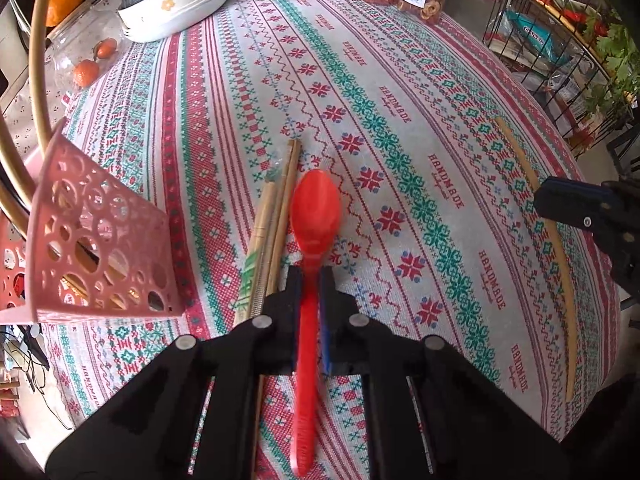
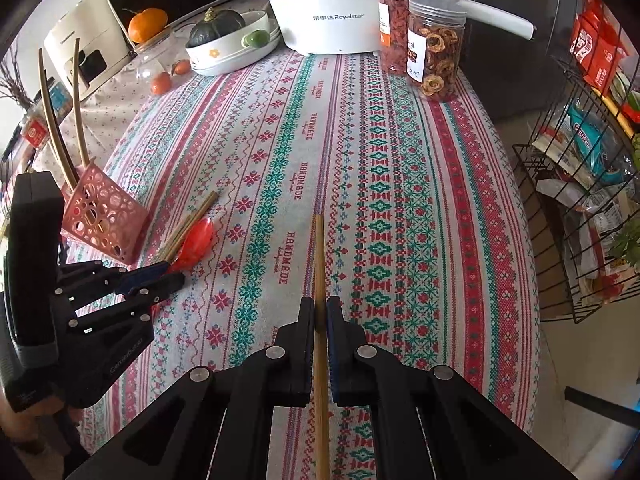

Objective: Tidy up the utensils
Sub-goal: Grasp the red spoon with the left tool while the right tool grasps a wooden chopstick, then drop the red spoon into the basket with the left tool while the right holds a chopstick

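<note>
Utensils split between both tools: red spoon (image 1: 315, 208) clamped by its handle in the left gripper (image 1: 310, 280), bowl pointing ahead of the fingertips, low over the patterned tablecloth (image 1: 400, 80). Bundle of chopsticks (image 1: 276, 200) just left of the jaws, partly under them, lying flat. Pink perforated holder (image 1: 100, 248) further left, close by, tipped toward the camera, with two chopsticks already standing in it. Single chopstick (image 2: 320, 264) pinched between the narrow jaws of the right gripper (image 2: 320, 312), running straight ahead of and back under the tool. Whether lifted or resting on the cloth, hard to tell.

Step in hand, judged: both picks made, carry to the holder not yet begun. Next move likely calls for lifting, swinging left, tipping each piece upright and lowering it into the holder's open top before release. Worth taking one tool at a time, since the holder's mouth looks tight for two and a nudge could topple it.
</note>
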